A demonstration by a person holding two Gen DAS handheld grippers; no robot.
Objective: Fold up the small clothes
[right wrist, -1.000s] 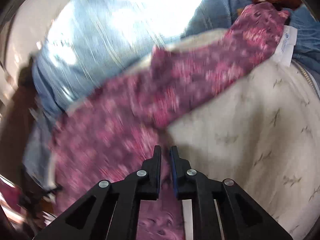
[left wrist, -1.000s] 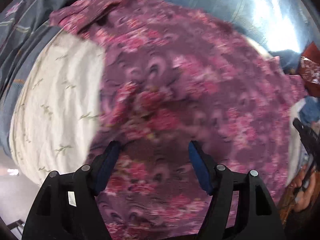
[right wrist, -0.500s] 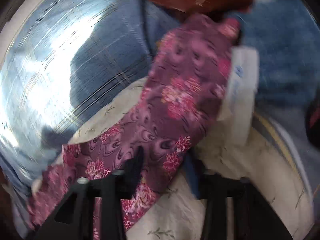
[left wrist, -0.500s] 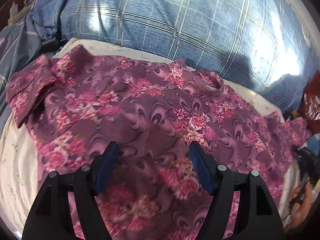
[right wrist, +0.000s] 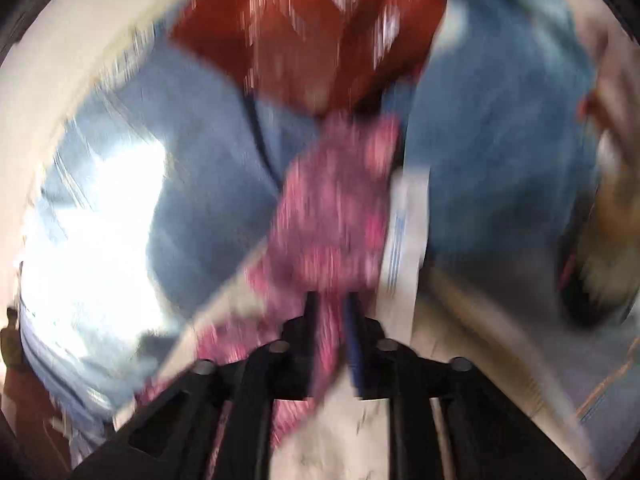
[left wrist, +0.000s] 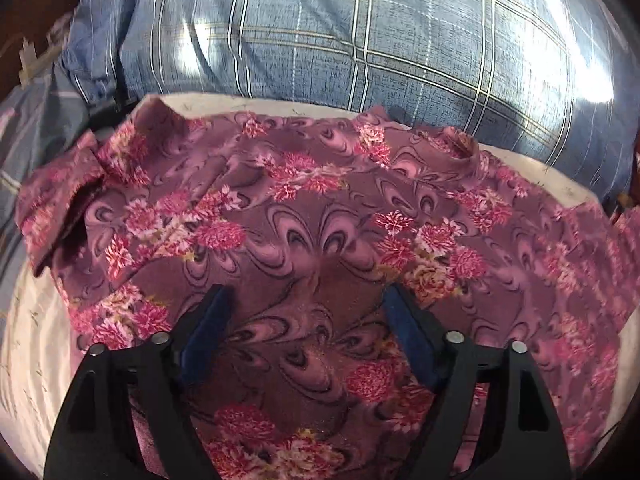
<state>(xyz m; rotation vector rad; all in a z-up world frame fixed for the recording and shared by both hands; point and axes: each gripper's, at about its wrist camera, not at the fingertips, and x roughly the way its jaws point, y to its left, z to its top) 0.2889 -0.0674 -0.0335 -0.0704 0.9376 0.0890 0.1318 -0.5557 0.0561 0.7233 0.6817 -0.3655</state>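
A purple shirt with pink flowers [left wrist: 320, 224] lies spread on a cream sheet [left wrist: 28, 352]; its collar is at the far right, one sleeve at the left. My left gripper [left wrist: 306, 300] is open and empty, just above the shirt's lower middle. In the blurred right wrist view, my right gripper [right wrist: 332, 300] is nearly shut on the shirt's sleeve [right wrist: 332, 208], with cloth between the fingers.
A blue plaid pillow [left wrist: 360, 28] lies beyond the shirt. A red-brown cloth [right wrist: 312, 28] and blue fabric [right wrist: 492, 120] lie past the sleeve. A white paper tag [right wrist: 404, 232] lies beside the sleeve. The bed edge is at the left.
The left gripper moved closer over the shirt and stayed open. The right gripper opened half a second ago and has closed onto the sleeve while moving fast.
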